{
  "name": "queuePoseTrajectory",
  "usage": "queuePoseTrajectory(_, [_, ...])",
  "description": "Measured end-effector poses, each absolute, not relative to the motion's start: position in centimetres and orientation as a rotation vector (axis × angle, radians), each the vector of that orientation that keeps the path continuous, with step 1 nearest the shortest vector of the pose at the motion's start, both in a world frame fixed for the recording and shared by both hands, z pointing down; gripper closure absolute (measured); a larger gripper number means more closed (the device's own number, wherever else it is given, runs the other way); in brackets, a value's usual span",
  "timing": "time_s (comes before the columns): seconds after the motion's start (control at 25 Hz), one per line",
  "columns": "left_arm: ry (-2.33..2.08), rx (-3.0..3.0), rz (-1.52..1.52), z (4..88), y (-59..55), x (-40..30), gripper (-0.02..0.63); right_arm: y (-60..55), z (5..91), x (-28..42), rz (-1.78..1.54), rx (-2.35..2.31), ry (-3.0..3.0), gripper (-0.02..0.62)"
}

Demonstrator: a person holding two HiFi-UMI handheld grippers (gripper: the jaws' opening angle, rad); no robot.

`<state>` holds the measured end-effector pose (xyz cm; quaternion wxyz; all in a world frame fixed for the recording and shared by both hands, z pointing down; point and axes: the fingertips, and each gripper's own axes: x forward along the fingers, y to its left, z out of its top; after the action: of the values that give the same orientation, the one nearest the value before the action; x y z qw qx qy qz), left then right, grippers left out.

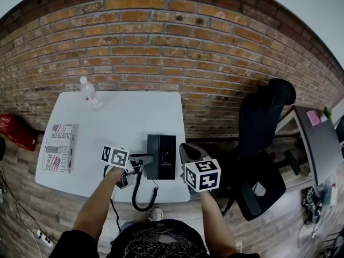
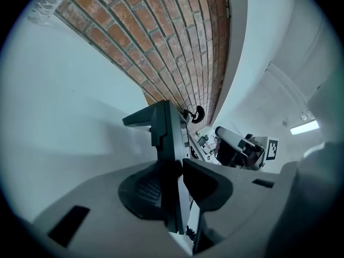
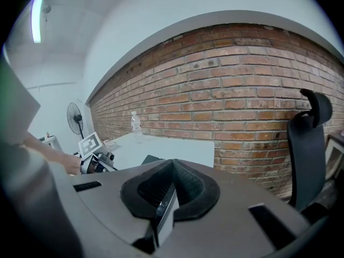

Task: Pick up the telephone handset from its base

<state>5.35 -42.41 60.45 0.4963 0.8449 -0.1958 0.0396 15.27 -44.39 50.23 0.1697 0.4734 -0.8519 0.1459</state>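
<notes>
Left gripper (image 2: 180,165) is clamped on the handset (image 2: 164,128), at the left edge of the base (image 1: 167,157), frame centre. Right gripper (image 3: 172,168) jaws together, empty (idle beside the base). Lift straight and slowly; mind cord (image 1: 135,193) drag.

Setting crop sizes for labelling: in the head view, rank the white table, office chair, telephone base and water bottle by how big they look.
1. white table
2. office chair
3. telephone base
4. water bottle
The bottle stands at the far edge of the table, so it may look smaller than it really is.
</notes>
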Motion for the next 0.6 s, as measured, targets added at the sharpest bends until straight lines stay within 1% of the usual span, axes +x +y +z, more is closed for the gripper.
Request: queuePoseTrajectory(0.6, [-0.41, 1.958, -0.007, 59.86, -42.15, 5.19, 0.529, -45.02, 50.85, 14.32, 0.433, 1.306, -2.454, 0.595])
